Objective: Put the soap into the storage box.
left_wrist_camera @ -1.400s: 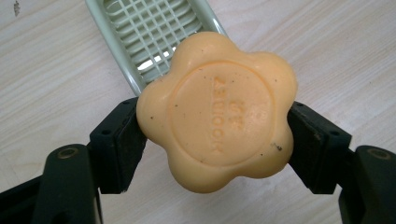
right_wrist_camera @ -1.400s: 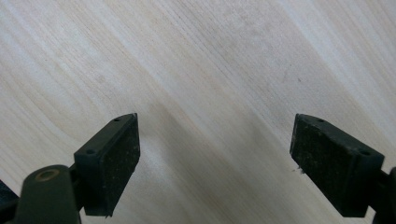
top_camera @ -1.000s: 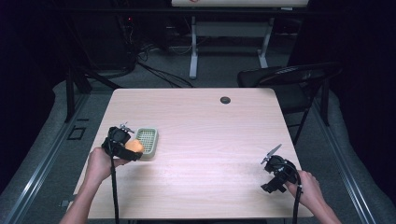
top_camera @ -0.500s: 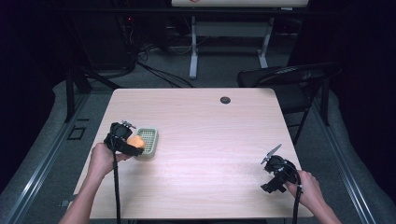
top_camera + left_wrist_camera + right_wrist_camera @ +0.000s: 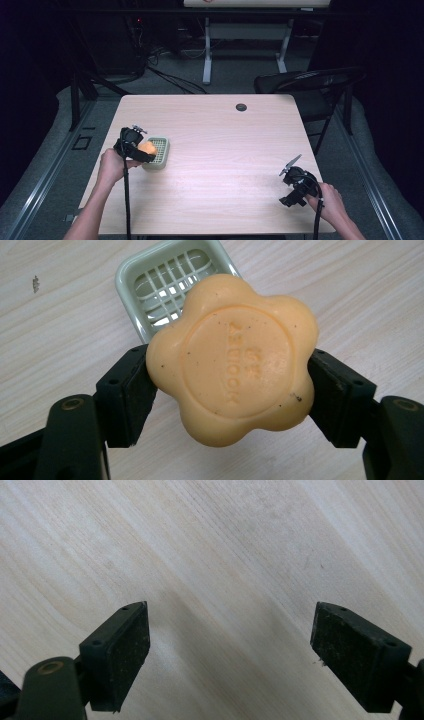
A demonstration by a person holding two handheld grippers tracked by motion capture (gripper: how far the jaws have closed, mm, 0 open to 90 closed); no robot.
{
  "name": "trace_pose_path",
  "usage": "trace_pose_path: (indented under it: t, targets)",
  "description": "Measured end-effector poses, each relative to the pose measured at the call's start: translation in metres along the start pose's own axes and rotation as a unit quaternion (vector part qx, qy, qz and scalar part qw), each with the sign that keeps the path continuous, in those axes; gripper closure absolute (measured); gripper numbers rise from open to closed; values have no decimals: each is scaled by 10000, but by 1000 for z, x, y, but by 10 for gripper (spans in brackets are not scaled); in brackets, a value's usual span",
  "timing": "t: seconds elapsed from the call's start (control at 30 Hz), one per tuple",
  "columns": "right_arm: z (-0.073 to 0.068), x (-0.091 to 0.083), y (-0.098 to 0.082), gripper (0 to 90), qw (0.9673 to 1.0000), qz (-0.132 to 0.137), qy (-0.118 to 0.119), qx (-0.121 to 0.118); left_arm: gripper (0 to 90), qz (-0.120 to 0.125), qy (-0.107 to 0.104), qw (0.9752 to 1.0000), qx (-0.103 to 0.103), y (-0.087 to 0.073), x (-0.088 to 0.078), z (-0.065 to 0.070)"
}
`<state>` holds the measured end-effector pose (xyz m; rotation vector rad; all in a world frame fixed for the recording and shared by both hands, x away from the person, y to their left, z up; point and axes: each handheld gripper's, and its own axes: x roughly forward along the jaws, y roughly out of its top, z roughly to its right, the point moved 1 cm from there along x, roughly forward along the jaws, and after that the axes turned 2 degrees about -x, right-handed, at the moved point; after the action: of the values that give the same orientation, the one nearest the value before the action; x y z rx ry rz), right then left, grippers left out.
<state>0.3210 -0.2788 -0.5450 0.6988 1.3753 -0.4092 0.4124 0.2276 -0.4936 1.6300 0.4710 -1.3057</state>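
Above the near edge of the green soap dish (image 5: 170, 277) I have the left gripper (image 5: 230, 385) clamped on a flower-shaped orange soap (image 5: 232, 357). Its two jaws press the bar's opposite sides, with the stamped face turned up toward my camera, and the soap hides the dish's near end. Well apart from the dish, toward the table's (image 5: 220, 125) other front corner, my right gripper (image 5: 230, 650) hangs over bare wood, jaws spread wide with nothing between them.
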Motion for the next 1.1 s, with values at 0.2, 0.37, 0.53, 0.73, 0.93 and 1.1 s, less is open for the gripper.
trace_pose_path:
  t: [0.2, 0.37, 0.53, 0.73, 0.93, 1.1]
  targets:
    - [0, 0, 0, 156, 10000, 19, 3, 4, 272, 9, -1, 10000, -29, 3, 2, -2]
    - [0, -1, 0, 156, 10000, 45, 19, 20, 272, -10, -20, 10000, -27, 5, 4, -3]
    - [0, 0, 0, 156, 10000, 46, 27, 22, 272, 3, -6, 10000, -39, 8, 7, -5]
    - [0, -1, 0, 156, 10000, 25, 17, 20, 272, -30, -7, 10000, -52, 12, 13, -6]
    - [0, 0, -1, 157, 10000, 60, 36, 41, 271, -108, -8, 9999, -56, 16, 20, -7]
    - [0, -1, 0, 156, 10000, -2, -4, 2, 272, -154, 17, 9998, -95, 19, 27, -10]
